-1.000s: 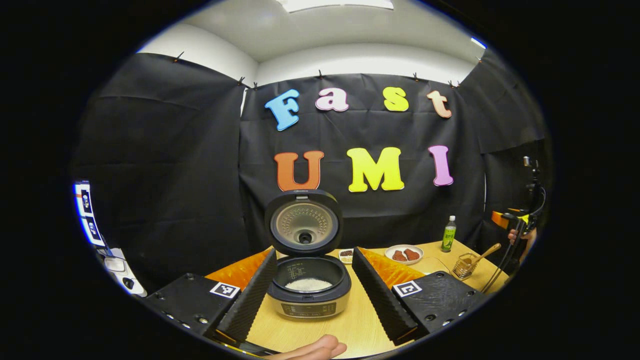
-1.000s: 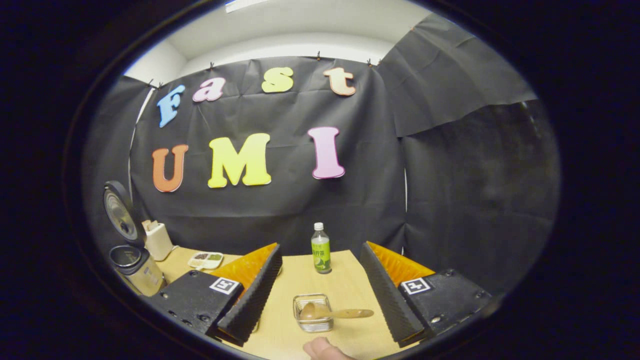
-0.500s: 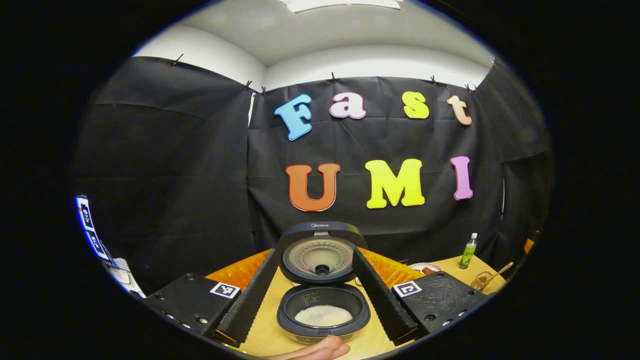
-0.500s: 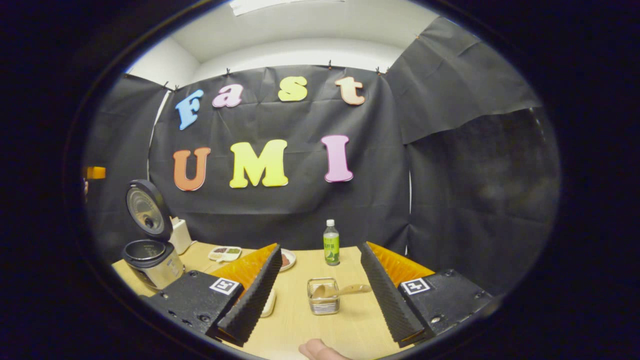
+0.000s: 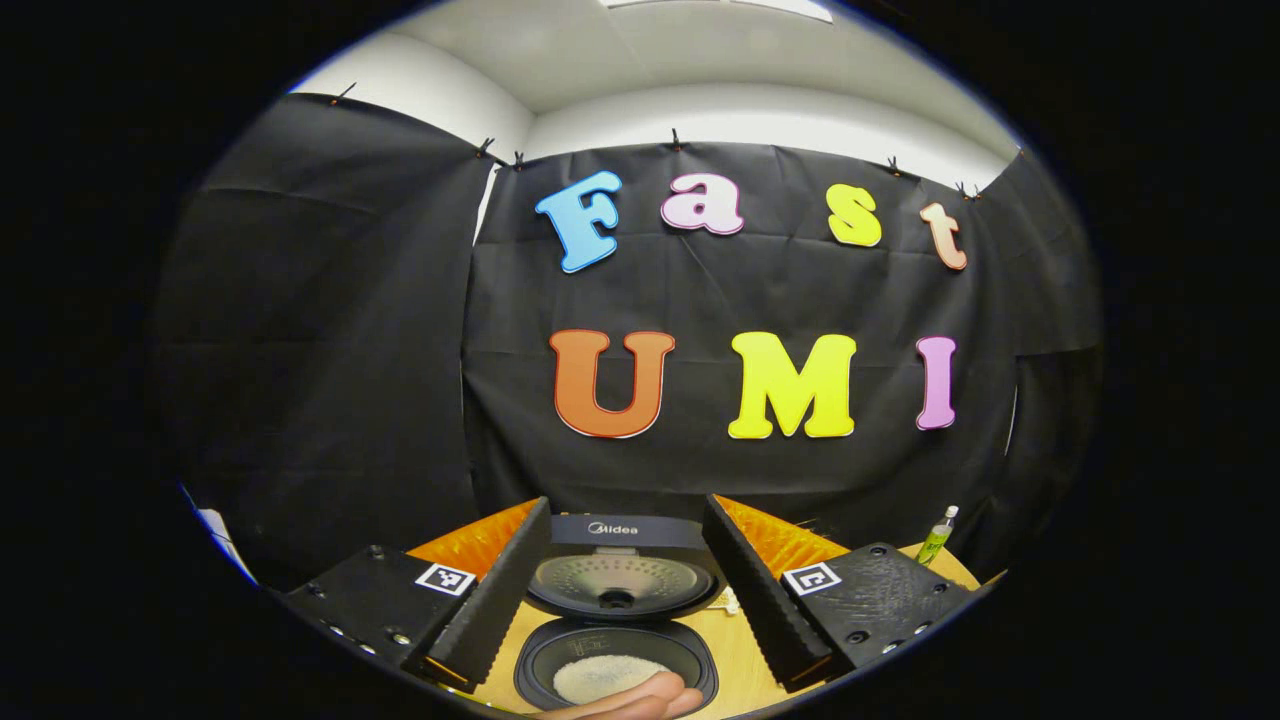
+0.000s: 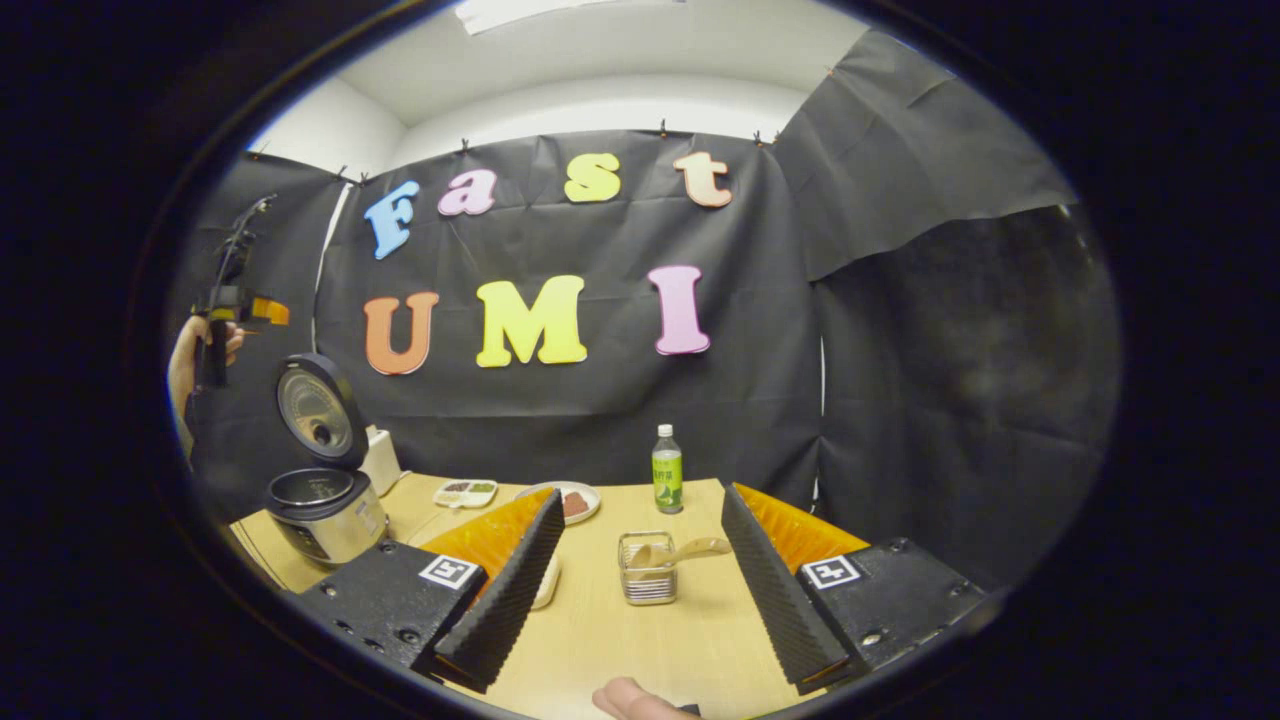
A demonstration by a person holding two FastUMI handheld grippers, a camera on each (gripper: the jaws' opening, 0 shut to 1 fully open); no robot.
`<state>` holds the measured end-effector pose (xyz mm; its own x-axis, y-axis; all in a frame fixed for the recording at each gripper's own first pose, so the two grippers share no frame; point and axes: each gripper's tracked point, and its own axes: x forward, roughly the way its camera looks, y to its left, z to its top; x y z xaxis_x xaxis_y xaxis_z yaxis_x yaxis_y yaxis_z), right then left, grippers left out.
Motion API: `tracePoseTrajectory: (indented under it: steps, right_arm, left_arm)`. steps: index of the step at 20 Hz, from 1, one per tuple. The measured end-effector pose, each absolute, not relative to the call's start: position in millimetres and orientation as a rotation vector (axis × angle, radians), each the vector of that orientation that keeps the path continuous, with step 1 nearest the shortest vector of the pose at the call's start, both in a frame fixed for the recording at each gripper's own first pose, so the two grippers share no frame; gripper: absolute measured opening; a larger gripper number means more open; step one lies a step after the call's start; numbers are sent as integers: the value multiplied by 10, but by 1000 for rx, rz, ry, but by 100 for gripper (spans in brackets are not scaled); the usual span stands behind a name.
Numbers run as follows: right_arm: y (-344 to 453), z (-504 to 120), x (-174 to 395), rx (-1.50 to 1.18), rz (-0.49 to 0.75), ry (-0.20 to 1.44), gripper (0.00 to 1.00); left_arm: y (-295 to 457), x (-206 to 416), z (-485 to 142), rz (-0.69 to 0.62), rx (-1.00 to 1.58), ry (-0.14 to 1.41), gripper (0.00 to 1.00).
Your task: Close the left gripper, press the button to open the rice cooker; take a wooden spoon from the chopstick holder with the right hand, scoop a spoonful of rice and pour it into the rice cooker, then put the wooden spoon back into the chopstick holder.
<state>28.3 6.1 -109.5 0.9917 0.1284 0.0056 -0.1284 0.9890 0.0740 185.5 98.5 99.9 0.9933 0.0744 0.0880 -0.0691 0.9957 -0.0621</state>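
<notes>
While its lid (image 5: 615, 575) stands raised on the rear hinge, the rice cooker (image 6: 325, 505) sits open at the left end of the wooden table (image 6: 620, 640), and white rice (image 5: 598, 675) lies in its dark inner pot. In the left gripper view the cooker lies directly below and between the spread fingers of the left gripper (image 5: 625, 590), whose jaws stand wide apart and hold nothing. In the right gripper view that gripper is gripped by a hand (image 6: 190, 355) up above and to the left of the cooker's lid.

To the right of the cooker, past the table's middle, stands the chopstick holder (image 6: 645, 570), a small wire basket. The wooden spoon (image 6: 680, 551) rests in it, bowl inside and handle leaning out over the rim to the right. The right gripper (image 6: 640, 585) faces the holder from the near side with its jaws wide and nothing between them; the holder shows in the gap, apart from both fingers.

Behind the cooker is a white box (image 6: 380, 460). Between the cooker and the holder, toward the wall, lie a small divided tray (image 6: 465, 492) and a plate (image 6: 570, 500) of brown food. A green bottle (image 6: 667, 483) stands upright behind the holder.
</notes>
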Motion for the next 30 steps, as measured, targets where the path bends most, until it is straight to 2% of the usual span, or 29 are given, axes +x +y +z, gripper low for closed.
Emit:
tracePoseTrajectory:
  steps: [6,16,19,20,21,30]
  right_arm:
    - [8,-1100,320,58,139,-20,100]
    - [74,-1219,380,121,171,0,100]
    - [145,-1243,347,116,179,-1,100]
    - [153,-1262,337,111,179,1,100]
    - [158,-1262,324,107,177,0,100]
    - [309,-1407,377,121,181,37,100]
  left_arm:
    - [1113,2573,924,67,-59,-93,96]
    - [1262,2961,836,71,-115,-91,95]
    - [1328,3056,683,88,-127,-49,95]
    - [1341,3075,624,92,-116,-32,83]
    - [1335,3071,559,96,-103,-11,94]
    - [1299,2755,377,84,-78,57,98]
